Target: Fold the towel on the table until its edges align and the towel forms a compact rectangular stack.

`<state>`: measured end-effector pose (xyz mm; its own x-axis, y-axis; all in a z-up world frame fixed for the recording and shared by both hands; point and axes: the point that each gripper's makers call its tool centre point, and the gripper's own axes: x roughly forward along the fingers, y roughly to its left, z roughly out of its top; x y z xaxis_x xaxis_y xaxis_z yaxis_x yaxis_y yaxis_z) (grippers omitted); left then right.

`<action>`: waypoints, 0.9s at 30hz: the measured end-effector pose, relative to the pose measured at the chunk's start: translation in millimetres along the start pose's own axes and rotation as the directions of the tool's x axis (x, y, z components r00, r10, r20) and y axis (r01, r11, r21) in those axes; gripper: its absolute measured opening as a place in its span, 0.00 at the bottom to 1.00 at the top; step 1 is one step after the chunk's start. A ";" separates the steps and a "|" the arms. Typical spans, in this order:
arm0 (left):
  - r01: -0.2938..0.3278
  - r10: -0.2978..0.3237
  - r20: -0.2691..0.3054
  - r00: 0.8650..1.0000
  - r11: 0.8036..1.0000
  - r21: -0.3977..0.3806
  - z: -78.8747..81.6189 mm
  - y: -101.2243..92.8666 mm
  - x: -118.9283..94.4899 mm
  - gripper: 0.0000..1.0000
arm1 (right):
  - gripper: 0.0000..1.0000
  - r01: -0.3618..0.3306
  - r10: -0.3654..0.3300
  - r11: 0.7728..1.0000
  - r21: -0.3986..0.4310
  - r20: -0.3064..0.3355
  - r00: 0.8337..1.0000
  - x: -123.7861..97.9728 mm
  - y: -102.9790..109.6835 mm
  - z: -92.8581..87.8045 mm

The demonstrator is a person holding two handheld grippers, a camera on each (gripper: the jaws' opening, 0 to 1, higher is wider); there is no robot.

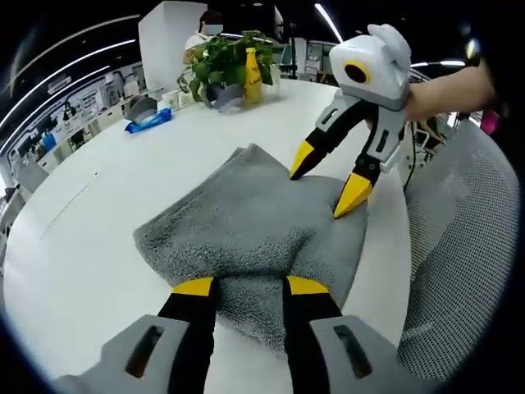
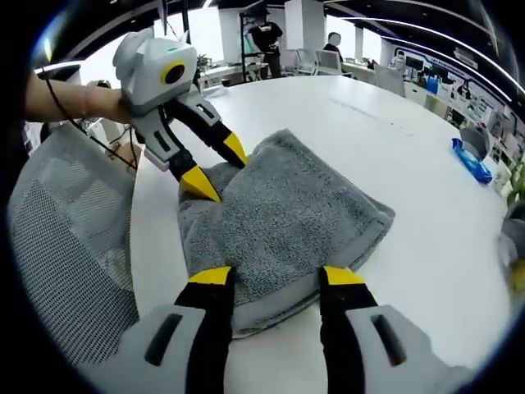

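A grey towel lies folded into a thick, roughly rectangular pad on the white round table. My left gripper is open, its yellow tips resting at the towel's near edge. Across the pad, my right gripper reaches in open, tips down on the towel's far side. In the right gripper view the same towel spreads ahead of my right gripper, whose jaws stand apart over the near edge. The left gripper touches the towel's far left corner there, jaws spread.
A potted plant and a yellow bottle stand at the table's far side, with a blue packet beside them. A mesh chair sits against the table edge, as does a mesh chair. People stand in the background.
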<state>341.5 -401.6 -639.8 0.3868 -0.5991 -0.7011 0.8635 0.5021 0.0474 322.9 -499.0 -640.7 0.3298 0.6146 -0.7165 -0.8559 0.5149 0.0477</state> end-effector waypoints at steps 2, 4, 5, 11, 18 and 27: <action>-0.003 0.003 0.001 1.000 1.000 -0.003 2.3 5.0 2.7 0.32 | 0.40 0.003 -0.003 1.000 0.000 0.002 1.000 1.7 -5.1 2.1; -0.003 0.003 0.002 1.000 1.000 -0.003 4.0 9.2 4.6 0.32 | 0.40 0.003 -0.003 1.000 0.002 0.003 1.000 3.2 -10.3 4.1; -0.002 0.002 0.002 1.000 1.000 -0.005 4.5 10.8 5.3 0.32 | 0.40 0.002 -0.002 1.000 0.002 0.004 1.000 3.6 -11.6 4.8; 0.004 -0.004 0.014 1.000 1.000 -0.018 8.2 21.6 10.4 0.32 | 0.40 0.002 -0.002 1.000 0.003 0.012 1.000 7.5 -22.9 10.0; 0.004 -0.002 0.041 0.999 0.998 -0.062 13.5 37.3 18.1 0.32 | 0.40 0.023 -0.024 0.999 0.025 0.022 0.999 12.9 -34.4 16.0; 0.008 0.023 0.118 0.993 0.966 -0.258 24.0 36.4 -6.9 0.36 | 0.41 0.053 -0.071 0.988 0.145 0.121 0.990 -15.4 -32.5 30.9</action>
<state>378.0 -394.2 -616.2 0.4423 -0.6568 -0.6107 0.7537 0.6413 -0.1438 357.9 -506.7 -609.7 0.4356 0.6445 -0.6284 -0.7706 0.6278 0.1098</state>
